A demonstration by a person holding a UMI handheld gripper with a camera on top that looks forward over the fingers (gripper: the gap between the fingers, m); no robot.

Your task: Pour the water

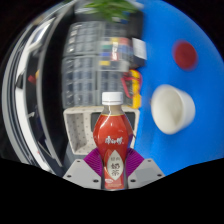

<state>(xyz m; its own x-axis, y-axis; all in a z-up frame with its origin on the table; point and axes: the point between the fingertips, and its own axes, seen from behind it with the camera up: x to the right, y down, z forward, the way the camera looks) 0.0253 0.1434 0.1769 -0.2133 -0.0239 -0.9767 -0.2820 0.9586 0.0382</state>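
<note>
A bright blue table (195,90) carries a white cup (172,108) beside a red-labelled bottle (113,135) with a white cap, a flat red disc (185,55) farther back, and wire baskets (95,70) (contents unclear) behind the bottle.

Bottle (113,140) base (label print too) hidden, illegible between claw (113,172) fingers.
</note>
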